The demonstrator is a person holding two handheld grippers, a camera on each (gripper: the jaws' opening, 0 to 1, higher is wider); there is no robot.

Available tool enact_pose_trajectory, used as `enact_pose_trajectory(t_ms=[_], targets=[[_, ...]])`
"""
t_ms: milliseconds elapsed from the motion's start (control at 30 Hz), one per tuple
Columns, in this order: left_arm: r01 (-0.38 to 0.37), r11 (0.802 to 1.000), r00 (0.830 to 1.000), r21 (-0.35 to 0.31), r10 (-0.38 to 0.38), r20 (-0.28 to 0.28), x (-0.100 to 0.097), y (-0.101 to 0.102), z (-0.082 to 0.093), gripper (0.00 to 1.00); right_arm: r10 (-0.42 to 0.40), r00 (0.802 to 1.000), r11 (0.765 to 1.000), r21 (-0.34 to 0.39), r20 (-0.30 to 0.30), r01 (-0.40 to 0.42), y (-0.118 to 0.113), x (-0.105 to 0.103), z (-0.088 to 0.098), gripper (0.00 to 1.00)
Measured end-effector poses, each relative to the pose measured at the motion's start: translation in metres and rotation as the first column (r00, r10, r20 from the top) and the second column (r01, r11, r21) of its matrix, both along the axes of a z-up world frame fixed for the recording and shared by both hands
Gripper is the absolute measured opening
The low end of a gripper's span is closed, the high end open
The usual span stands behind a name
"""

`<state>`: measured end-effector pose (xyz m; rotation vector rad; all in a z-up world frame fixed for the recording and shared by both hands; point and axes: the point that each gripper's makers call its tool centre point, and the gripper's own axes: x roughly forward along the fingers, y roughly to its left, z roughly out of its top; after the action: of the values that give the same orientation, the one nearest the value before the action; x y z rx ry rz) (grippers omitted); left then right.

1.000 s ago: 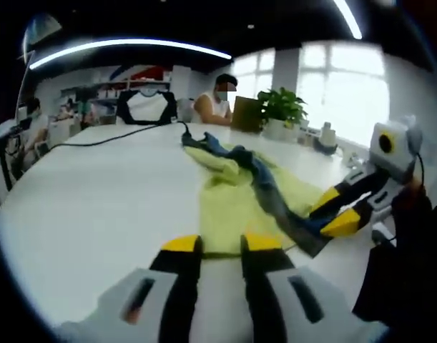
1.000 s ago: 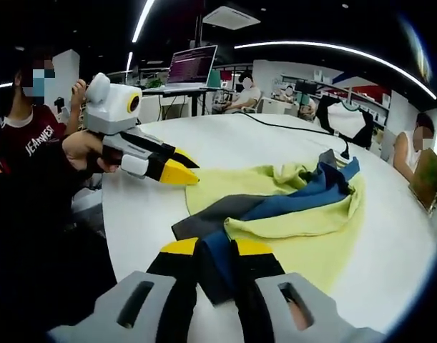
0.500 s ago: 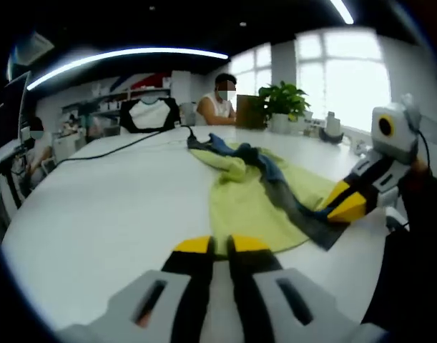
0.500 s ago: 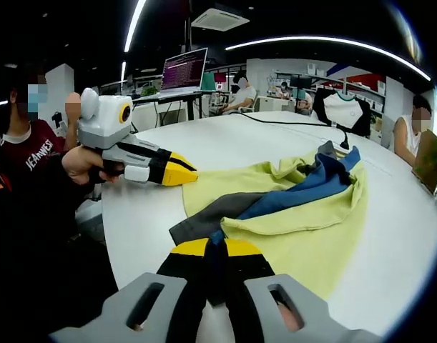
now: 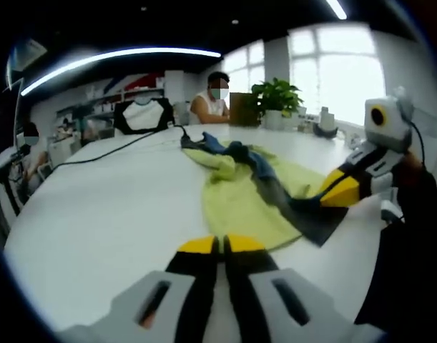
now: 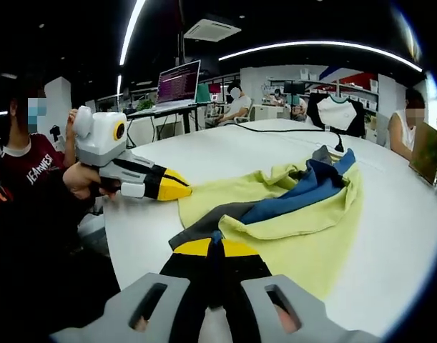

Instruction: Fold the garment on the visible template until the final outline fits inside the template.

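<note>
A yellow-green garment (image 5: 239,204) with blue and dark grey parts lies crumpled on the white table (image 5: 104,207). In the left gripper view, my left gripper (image 5: 222,245) is shut at the garment's near yellow edge, and the fabric meets its tips. From the right, my right gripper (image 5: 331,196) reaches in and pinches the dark grey part. In the right gripper view, my right gripper (image 6: 217,247) is shut on the dark blue-grey strip of the garment (image 6: 311,214). There, my left gripper (image 6: 181,190) touches the yellow corner from the left.
A black cable (image 5: 111,139) runs across the far table. A potted plant (image 5: 275,96) and a seated person (image 5: 214,100) are at the far end. A person in a red shirt (image 6: 28,164) stands close at the table's left side, with a laptop (image 6: 179,80) behind.
My left jaws, open a second ago, have closed at the garment's yellow edge. My right jaws have closed tighter on the dark strip. Both cameras shifted slightly.
</note>
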<state>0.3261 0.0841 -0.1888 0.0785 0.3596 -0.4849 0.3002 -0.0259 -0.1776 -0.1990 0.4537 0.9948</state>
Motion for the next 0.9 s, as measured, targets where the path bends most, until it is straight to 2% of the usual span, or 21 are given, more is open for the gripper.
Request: enact_pose_trajectory(t_ms=[233, 500, 600, 900], targets=[[0.008, 1.000, 1.000, -0.002, -0.008, 0.002, -0.003, -0.001, 0.003, 0.04, -0.012, 1.000, 1.000, 0.015, -0.009, 0.012, -0.001, 0.001, 0.005, 0.00], [0.018, 1.000, 1.000, 0.005, -0.018, 0.017, -0.004, -0.002, 0.008, 0.04, -0.044, 0.999, 0.998, 0.041, 0.014, 0.043, -0.009, 0.008, 0.020, 0.00], [0.035, 0.999, 0.999, 0.019, -0.036, 0.032, -0.005, -0.002, 0.011, 0.04, -0.062, 0.998, 0.997, 0.054, 0.025, 0.061, -0.015, 0.013, 0.027, 0.00], [0.049, 0.999, 0.999, 0.006, -0.049, 0.022, -0.007, -0.003, 0.012, 0.05, -0.135, 0.989, 0.988, 0.088, 0.062, 0.129, -0.043, 0.032, 0.051, 0.00]])
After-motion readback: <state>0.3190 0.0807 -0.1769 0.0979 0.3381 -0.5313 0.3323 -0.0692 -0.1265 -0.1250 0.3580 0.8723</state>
